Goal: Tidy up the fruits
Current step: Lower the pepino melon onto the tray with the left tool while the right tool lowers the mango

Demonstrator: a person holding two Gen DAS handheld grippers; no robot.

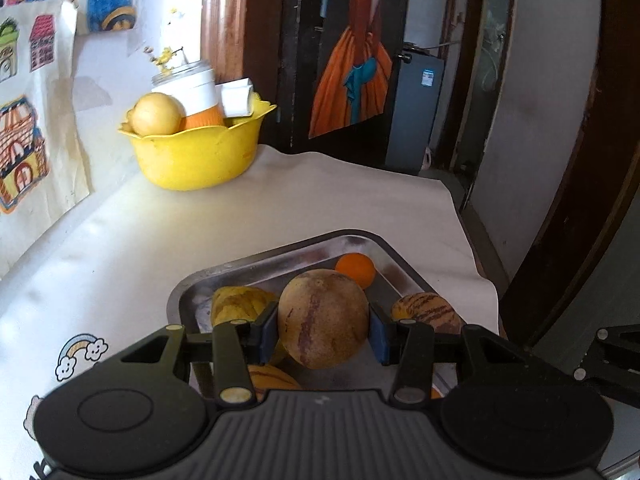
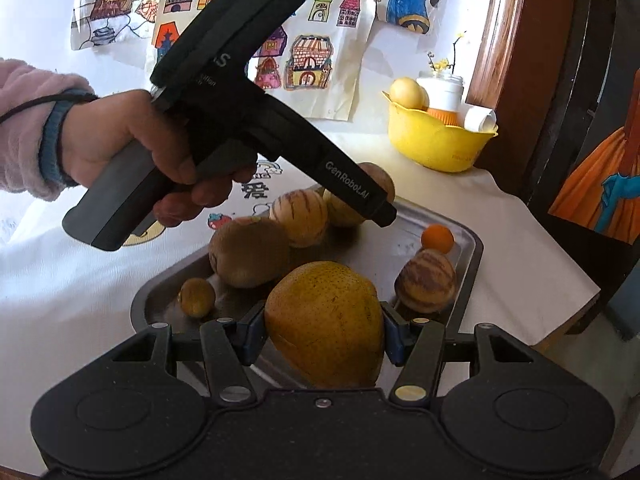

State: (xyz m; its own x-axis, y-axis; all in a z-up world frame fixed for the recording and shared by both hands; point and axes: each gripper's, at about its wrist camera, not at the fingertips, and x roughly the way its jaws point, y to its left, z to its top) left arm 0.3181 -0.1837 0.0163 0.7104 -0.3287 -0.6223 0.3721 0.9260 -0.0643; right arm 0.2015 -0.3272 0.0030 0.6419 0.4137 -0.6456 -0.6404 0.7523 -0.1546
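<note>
Currently left gripper [image 1: 323, 330] clamps the striped melon [image 1: 323, 318], right gripper [image 2: 324, 334] the mango [image 2: 325, 322]; both look smooth, roundish, bruisable: hold mid-belly, gently.

You are working at a table under a white cloth [image 1: 280, 200] printed with cartoon stickers, pushed against a pale wall where children's drawings [image 2: 308, 60] of houses and bears are taped up. Beyond the table's far edge you have a dark wooden door frame [image 1: 224, 16] and a dark panel carrying a picture of an orange dress [image 1: 352, 80]. Daylight falls softly across the cloth.
</note>
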